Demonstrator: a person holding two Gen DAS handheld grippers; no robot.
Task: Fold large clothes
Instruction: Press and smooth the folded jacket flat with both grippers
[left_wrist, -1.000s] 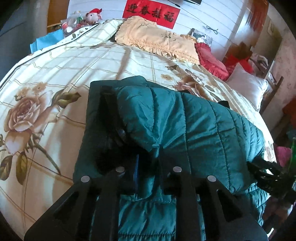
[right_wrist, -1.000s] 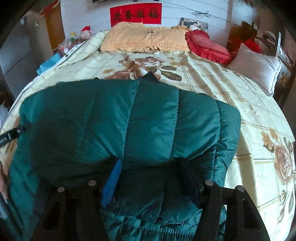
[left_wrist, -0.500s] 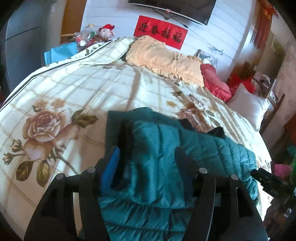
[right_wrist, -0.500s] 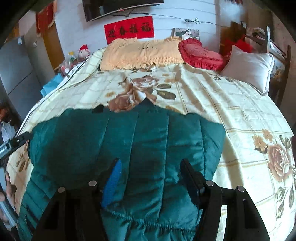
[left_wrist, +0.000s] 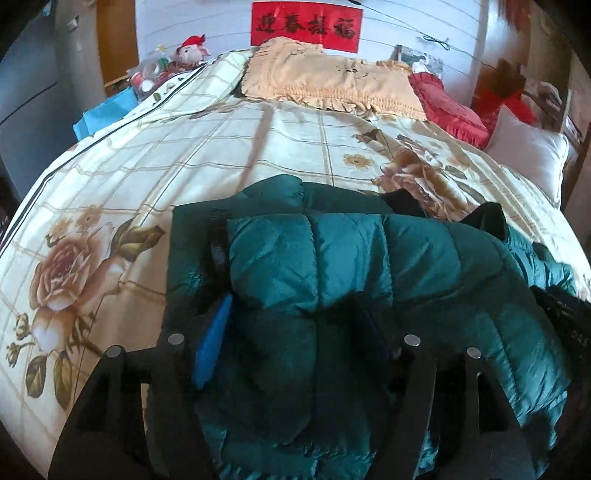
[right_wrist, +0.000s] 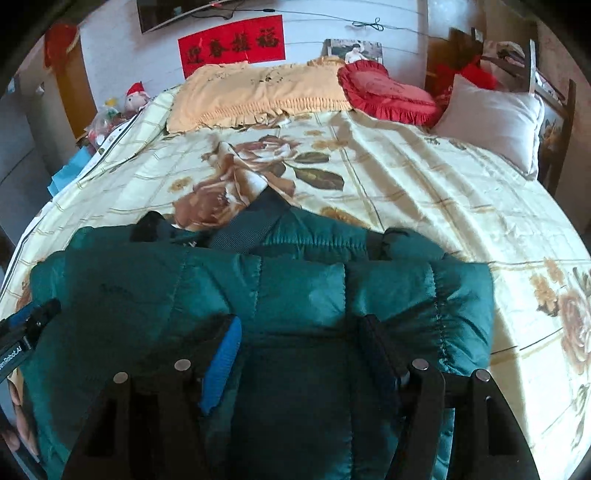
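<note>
A dark teal quilted puffer jacket (left_wrist: 332, 266) lies folded over on the floral bedspread (left_wrist: 184, 166); it also fills the near part of the right wrist view (right_wrist: 295, 288). My left gripper (left_wrist: 291, 325) is open, its jaws wide apart just above the jacket's near left part. My right gripper (right_wrist: 299, 343) is open, jaws wide apart over the jacket's near right part. The jacket's dark collar (right_wrist: 258, 218) points toward the pillows. The left gripper's tip (right_wrist: 33, 321) shows at the left edge of the right wrist view.
A peach frilled pillow (left_wrist: 325, 77), a red frilled cushion (left_wrist: 450, 107) and a white pillow (left_wrist: 524, 155) lie at the head of the bed. A stuffed toy (left_wrist: 192, 46) and clutter stand at the far left. A chair (right_wrist: 517, 59) stands at the far right.
My left gripper let go of the jacket and opened. Both grippers pulled back, then moved closer over the jacket. The folded-over jacket settled flat on the bed.
</note>
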